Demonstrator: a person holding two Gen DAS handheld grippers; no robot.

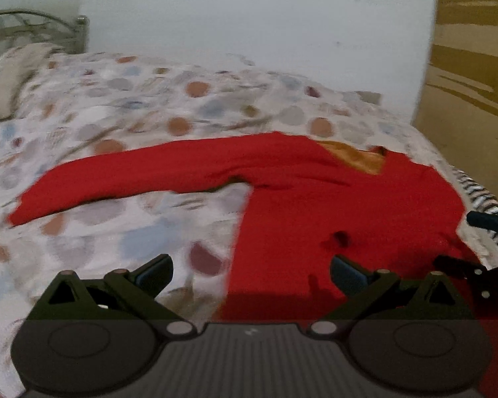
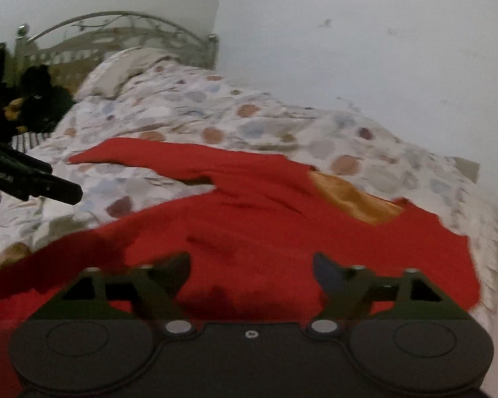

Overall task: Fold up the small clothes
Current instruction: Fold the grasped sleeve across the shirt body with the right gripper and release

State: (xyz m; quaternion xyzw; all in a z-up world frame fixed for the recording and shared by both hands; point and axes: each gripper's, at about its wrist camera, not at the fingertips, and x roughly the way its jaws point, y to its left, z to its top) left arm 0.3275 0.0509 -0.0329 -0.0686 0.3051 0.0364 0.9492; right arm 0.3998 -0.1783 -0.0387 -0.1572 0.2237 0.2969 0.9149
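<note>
Red garment (image 1: pixel 332 205) lay flat on the bed (image 1: pixel 123 106). Ahead of our left hand-held gripper (image 1: pixel 250 273) its sleeve ran leftward; our right hand-held gripper (image 2: pixel 250 270) hovered over the body, nearer. Both had fingers apart, holding nothing.

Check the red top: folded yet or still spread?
Spread: the red top lies flat on the bedspread, one sleeve stretched out sideways.

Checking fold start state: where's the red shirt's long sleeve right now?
In the left wrist view the sleeve lies flat on the patterned bedspread, stretched left from the red shirt toward the pillow; both grippers are open, holding nothing.
</note>
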